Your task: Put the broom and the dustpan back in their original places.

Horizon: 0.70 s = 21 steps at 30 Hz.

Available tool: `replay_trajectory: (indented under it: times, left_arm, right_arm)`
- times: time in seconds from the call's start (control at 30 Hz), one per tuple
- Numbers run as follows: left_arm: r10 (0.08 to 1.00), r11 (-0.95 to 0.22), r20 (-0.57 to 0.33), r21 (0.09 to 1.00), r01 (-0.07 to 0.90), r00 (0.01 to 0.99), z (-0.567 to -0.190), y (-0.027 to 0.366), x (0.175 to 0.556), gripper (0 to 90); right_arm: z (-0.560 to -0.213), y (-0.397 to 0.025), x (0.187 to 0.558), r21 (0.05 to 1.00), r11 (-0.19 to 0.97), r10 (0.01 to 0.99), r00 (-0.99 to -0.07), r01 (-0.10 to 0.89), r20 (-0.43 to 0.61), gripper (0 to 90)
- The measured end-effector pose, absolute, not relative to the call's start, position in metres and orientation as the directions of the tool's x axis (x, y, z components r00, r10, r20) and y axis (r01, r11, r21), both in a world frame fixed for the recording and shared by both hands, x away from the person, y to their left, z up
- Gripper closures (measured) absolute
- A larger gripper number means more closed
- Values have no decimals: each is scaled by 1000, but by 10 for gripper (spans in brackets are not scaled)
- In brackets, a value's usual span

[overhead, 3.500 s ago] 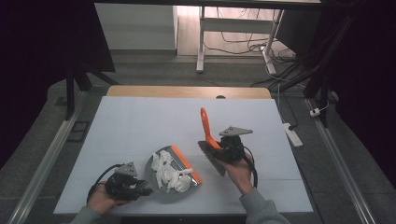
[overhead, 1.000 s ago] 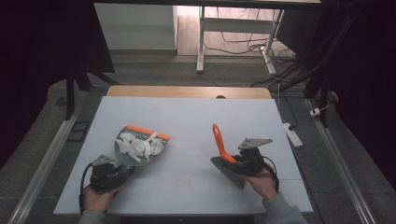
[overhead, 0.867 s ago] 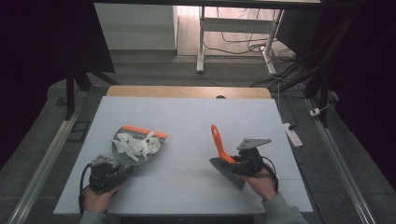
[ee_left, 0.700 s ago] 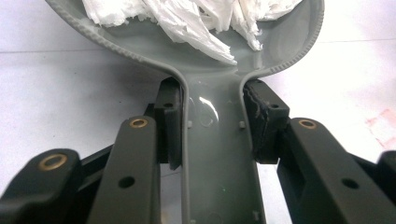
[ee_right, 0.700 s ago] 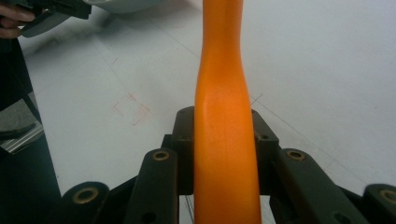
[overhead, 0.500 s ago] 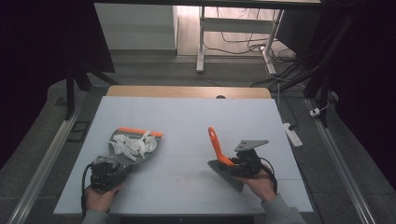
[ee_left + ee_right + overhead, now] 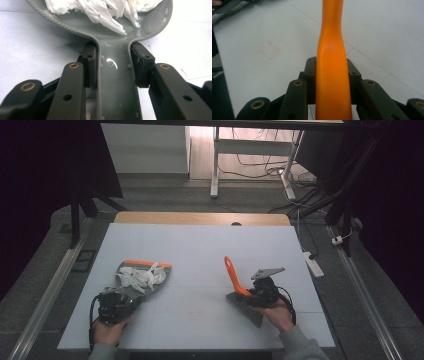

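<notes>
High view: the left gripper (image 7: 116, 306), at the near left of the pale counter (image 7: 200, 250), holds a grey dustpan (image 7: 142, 277) by its handle. The pan extends away from the hand toward the far right and carries a heap of white paper scraps (image 7: 140, 276); an orange strip (image 7: 147, 264) runs along its far lip. The right gripper (image 7: 262, 294), at the near right, holds a brush with an orange handle (image 7: 232, 275) that rises up and leans to the left; the dark brush head (image 7: 247, 307) rests on the counter just below the gripper.

Left gripper view: the fingers (image 7: 141, 65) are closed narrowly on the dustpan handle (image 7: 115, 75), one pad against each side. The paper scraps (image 7: 105, 10) lie in the bowl just beyond the handle neck.

Right gripper view: the fingers (image 7: 310, 75) clamp the orange handle (image 7: 333, 75) from both sides, and the handle stands upright between them.

Change from earlier frames: 3.5 s ago the dustpan lay near the middle of the near edge, close beside the brush. It now sits well to the left, and the two tools are well apart. Over the last second the dustpan has turned slightly, its lip swinging toward the right, while the brush has shifted a little to the left. Both grips are unchanged.
</notes>
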<state>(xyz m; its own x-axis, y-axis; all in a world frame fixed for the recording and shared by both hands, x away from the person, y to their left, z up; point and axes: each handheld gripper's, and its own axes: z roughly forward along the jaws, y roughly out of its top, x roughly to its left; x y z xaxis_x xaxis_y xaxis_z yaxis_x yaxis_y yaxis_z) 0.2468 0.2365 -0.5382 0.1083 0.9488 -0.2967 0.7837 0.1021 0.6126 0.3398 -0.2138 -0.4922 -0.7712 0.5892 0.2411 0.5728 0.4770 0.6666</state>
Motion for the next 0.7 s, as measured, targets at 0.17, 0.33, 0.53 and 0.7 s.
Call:
replay_trajectory:
  times: [0.17, 0.33, 0.53, 0.7]
  left_arm:
    - [944, 107, -310, 610, 785, 112, -539, 237, 247, 605]
    - [943, 99, -310, 609, 787, 121, -539, 237, 247, 593]
    - [943, 91, -308, 606, 791, 128, -540, 236, 248, 562]
    - [942, 87, -309, 604, 792, 133, -540, 237, 248, 482]
  right_arm:
    - [-496, -218, 349, 655, 484, 601, -765, 580, 233, 685]
    - [-502, -225, 358, 643, 476, 612, -751, 600, 247, 668]
    - [-506, -229, 366, 635, 483, 626, -745, 603, 231, 595]
    - [-510, -229, 370, 625, 504, 637, -745, 597, 197, 503]
